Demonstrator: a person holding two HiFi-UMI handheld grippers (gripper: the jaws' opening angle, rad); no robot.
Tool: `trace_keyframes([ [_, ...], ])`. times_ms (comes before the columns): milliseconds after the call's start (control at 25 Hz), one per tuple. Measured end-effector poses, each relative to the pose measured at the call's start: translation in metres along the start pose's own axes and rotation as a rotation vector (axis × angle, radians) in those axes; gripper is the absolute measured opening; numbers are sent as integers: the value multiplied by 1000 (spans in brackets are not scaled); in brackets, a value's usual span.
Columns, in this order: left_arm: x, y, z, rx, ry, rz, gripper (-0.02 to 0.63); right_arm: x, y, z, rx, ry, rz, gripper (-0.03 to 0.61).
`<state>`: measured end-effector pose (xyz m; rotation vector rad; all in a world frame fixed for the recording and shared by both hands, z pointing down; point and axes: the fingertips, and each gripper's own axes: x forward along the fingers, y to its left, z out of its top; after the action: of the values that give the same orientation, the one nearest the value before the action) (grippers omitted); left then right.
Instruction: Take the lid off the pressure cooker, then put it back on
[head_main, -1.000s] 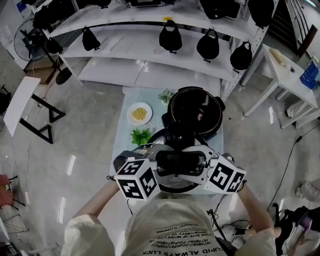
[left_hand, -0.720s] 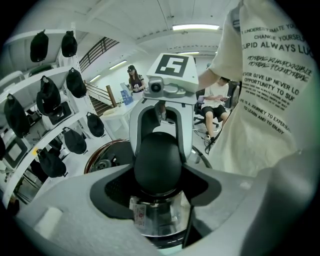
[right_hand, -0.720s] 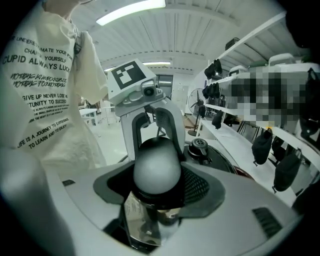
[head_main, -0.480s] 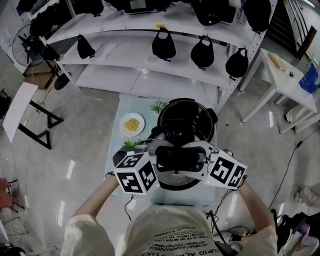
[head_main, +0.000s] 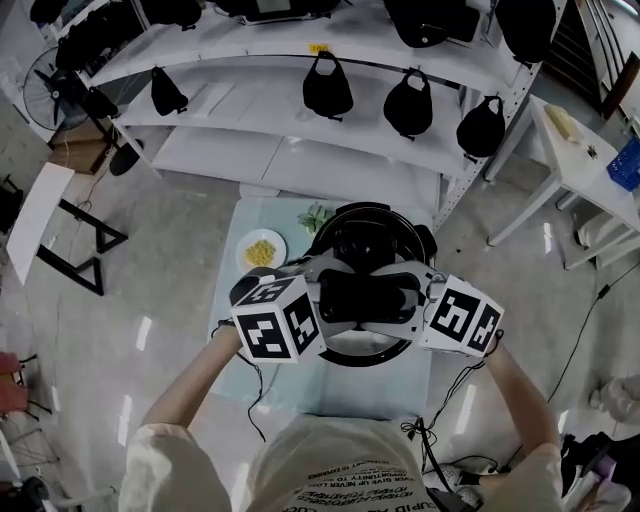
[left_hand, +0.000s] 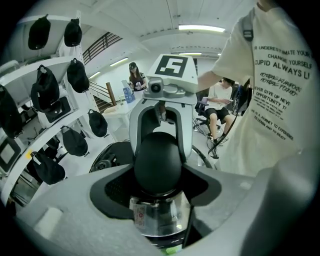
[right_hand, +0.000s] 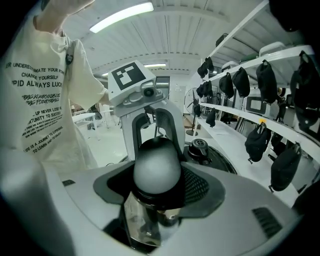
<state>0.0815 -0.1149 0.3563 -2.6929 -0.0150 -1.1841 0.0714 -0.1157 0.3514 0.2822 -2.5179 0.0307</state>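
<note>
Both the left gripper (head_main: 322, 300) and the right gripper (head_main: 418, 298) clamp opposite ends of the black handle (head_main: 368, 297) of the round black pressure-cooker lid (head_main: 360, 352). This likely keeps it level, partly over the open black cooker pot (head_main: 372, 228) on the pale blue surface (head_main: 300, 385).

Pale glossy floor (head_main: 150, 260) with streaks of reflected light. Behind the light-blue worktop (head_main: 315, 395), white tiered shelving (head_main: 280, 140) hung along its edges with black bags (head_main: 328, 88). At upper left of the head view, a standing fan (head_main: 48, 85); below it, a white board (head_main: 35, 205) on a black trestle frame (head_main: 85, 250). At right, a small white table (head_main: 575, 155) and a dark cable (head_main: 585, 330) trailing across the floor. Overhead in the gripper views, a white ribbed ceiling (right_hand: 170, 37) with long strip lights (right_hand: 120, 15); farther off, a staircase (left_hand: 101, 44) and a seated person (left_hand: 220, 101)
</note>
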Motion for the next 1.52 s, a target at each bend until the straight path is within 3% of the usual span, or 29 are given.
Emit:
trace_keyframes([
  [760, 27, 85, 5, -25, -17, -72, 280, -6, -90, -10, 66, -9, 12, 276],
  [1520, 51, 95, -9, -83, -3, -148, 281, 5, -105, -34, 150, -6, 64, 276],
])
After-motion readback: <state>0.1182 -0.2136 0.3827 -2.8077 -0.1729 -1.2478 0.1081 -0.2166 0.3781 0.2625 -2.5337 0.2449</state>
